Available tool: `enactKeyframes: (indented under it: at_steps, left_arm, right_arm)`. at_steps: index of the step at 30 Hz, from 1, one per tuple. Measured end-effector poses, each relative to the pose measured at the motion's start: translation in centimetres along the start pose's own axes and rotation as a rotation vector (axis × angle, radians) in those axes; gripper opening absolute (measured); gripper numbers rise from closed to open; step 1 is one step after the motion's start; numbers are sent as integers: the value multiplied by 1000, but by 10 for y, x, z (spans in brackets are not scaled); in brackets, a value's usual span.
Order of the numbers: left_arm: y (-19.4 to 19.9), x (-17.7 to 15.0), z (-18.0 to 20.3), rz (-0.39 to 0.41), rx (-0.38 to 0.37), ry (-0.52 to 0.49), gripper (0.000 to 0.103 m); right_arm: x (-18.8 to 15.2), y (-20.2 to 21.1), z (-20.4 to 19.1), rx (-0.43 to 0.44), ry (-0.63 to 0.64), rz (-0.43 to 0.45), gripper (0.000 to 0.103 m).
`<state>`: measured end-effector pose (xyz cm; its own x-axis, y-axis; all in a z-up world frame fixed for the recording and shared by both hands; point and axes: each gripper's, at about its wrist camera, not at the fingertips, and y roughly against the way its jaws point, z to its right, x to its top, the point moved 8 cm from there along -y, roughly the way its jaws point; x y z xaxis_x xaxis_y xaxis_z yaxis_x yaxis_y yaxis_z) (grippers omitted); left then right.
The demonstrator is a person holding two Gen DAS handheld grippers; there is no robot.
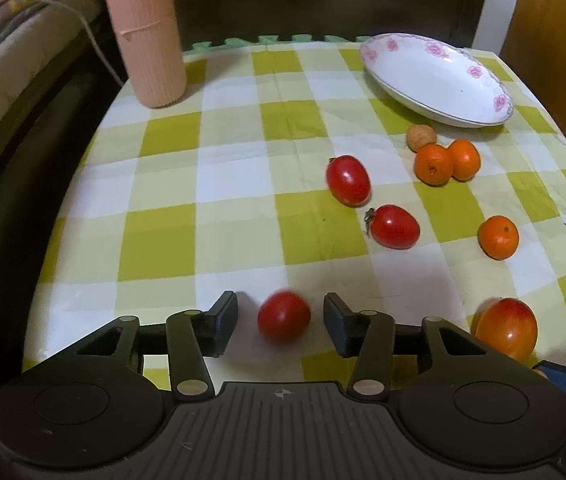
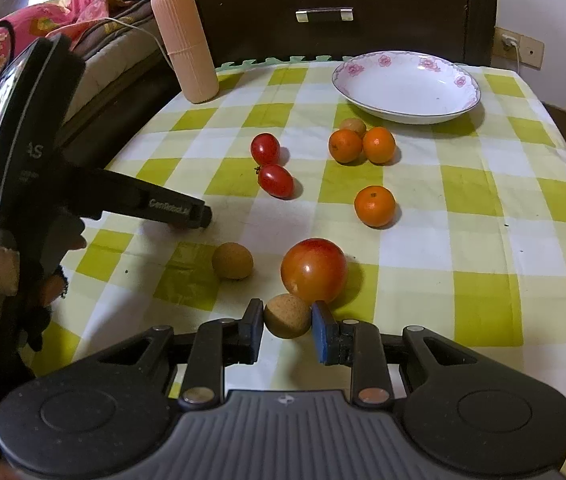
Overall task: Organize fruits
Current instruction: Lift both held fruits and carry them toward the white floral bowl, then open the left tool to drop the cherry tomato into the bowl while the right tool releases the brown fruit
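The left gripper, jaws spread, brackets a small, smooth, soft red cherry tomato near the table's front edge; it needs a gentle pinch across its middle. The right gripper closes around a light, rough tan longan.

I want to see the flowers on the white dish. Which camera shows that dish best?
The right wrist view: the white flowered dish shows whole, its pink flowers all round the rim. In the left wrist view the same dish looks skewed, seen from the side.
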<state>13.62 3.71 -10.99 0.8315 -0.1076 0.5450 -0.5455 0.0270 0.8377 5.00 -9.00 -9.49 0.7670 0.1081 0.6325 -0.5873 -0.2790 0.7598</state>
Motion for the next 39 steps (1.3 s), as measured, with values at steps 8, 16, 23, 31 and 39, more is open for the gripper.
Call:
enactKeyframes:
  at_steps: [8, 16, 23, 31, 39]
  left_arm:
    - [4, -8, 1, -13, 16, -36, 44]
    - [6, -13, 5, -17, 2, -50, 43]
    - [6, -7, 2, -15, -4, -13, 33]
    - [26, 16, 19, 37, -90, 6, 34]
    - [24, 84, 60, 123, -161, -38, 34]
  right_arm:
    - [0, 0, 0, -2, -1, 0, 26]
    - [1, 3, 1, -8, 4, 10, 26]
    - [5, 5, 3, -11, -3, 17, 26]
    - [50, 9, 24, -52, -28, 85, 26]
    - [115, -7, 70, -137, -30, 137, 26]
